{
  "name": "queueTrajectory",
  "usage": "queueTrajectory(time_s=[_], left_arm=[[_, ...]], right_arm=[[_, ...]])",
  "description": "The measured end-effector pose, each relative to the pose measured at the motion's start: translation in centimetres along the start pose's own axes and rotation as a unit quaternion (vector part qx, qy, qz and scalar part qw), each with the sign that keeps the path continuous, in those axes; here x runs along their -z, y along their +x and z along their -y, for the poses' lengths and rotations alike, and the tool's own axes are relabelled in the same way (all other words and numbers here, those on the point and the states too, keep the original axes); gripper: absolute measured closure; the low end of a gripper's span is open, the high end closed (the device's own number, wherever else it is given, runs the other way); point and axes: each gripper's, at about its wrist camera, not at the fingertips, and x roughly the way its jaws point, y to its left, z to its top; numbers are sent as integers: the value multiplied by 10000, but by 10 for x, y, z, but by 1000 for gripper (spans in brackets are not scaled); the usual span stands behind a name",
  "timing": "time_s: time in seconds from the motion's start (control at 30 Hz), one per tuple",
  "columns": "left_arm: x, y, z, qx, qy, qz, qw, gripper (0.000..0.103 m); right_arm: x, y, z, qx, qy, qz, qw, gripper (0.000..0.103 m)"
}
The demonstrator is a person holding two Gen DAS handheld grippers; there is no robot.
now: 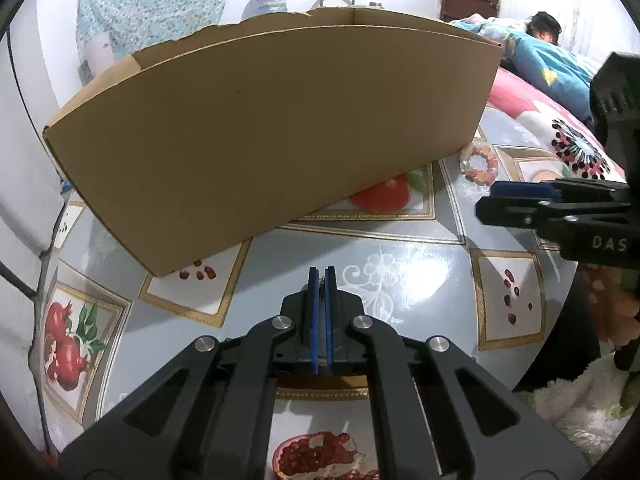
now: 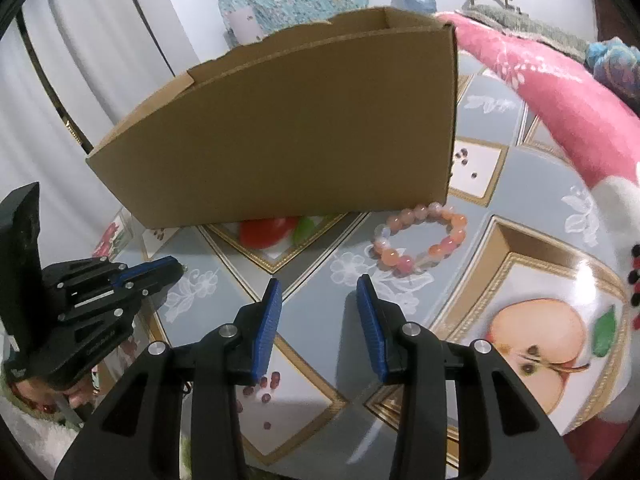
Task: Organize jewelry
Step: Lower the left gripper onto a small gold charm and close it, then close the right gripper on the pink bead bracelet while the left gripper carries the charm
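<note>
A pink and orange bead bracelet (image 2: 420, 238) lies on the table by the near right corner of a brown cardboard box (image 2: 288, 132). It also shows in the left wrist view (image 1: 479, 163), right of the box (image 1: 272, 128). My right gripper (image 2: 319, 284) is open and empty, a little short of the bracelet and to its left. My left gripper (image 1: 321, 274) is shut on a small dark item that barely shows between the blue pads, just in front of the box. From the right wrist view the left gripper (image 2: 176, 268) sits low at the left.
The table (image 2: 472, 288) has a glossy fruit-print cover. A pink blanket (image 2: 560, 92) lies along its right side. A person in blue (image 1: 540, 52) lies on a bed beyond. A white fluffy cloth (image 1: 572, 404) lies by the near edge.
</note>
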Motion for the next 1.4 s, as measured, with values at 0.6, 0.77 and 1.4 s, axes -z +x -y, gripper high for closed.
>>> queueTrajectory(time_s=[0.6,0.77,1.4], left_arm=[[-14,7,-3,47,-340,-383,9987,101],[-16,8,-4,50,-367,-410,9985,101],[-15,8,-6,46,-368,-417,9984,101]], right_arm=[[-32,7,10,665,-512,-13,9965,65],[-31,14,9,686,-542,-142,9961,65],[-28,20,11,897,-461,-298,9945,89]])
